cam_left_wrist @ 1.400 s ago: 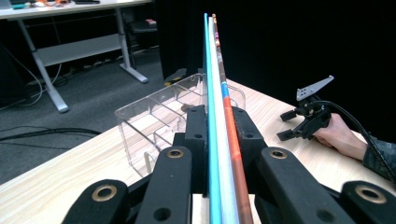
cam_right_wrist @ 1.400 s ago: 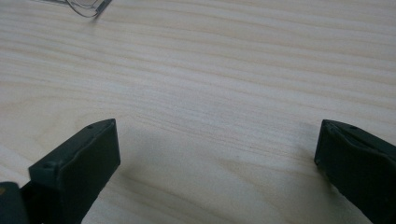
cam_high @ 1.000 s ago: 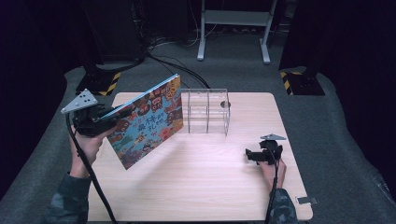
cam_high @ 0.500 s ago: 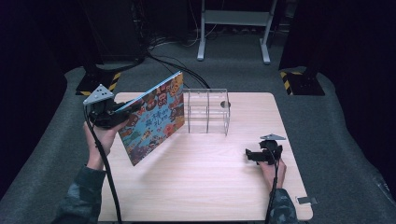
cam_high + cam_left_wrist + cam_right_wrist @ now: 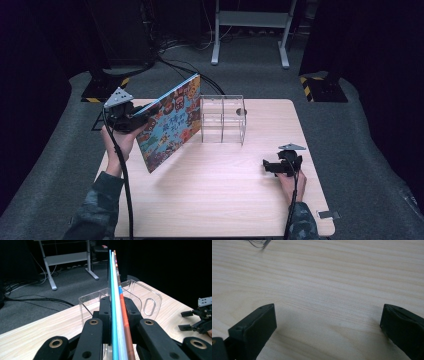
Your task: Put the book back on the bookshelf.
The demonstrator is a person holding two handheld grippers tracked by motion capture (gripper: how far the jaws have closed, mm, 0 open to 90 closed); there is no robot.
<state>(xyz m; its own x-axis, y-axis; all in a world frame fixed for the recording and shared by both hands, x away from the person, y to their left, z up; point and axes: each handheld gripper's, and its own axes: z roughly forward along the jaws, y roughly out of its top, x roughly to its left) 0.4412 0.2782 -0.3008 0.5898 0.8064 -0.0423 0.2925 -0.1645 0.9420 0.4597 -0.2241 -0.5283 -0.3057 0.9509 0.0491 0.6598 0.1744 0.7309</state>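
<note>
While the left gripper [image 5: 131, 119] holds a colourful book [image 5: 170, 121] clamped tilted left of the clear rack [image 5: 223, 119], the right gripper [image 5: 274, 167] rests on the desk [image 5: 220, 200], jaws apart.

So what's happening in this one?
A person works at a wooden table with two handheld grippers. The left gripper is shut on the edge of a colourful picture book, holding it tilted in the air beside a clear acrylic divider rack. The right gripper is open and empty, low over bare tabletop.
</note>
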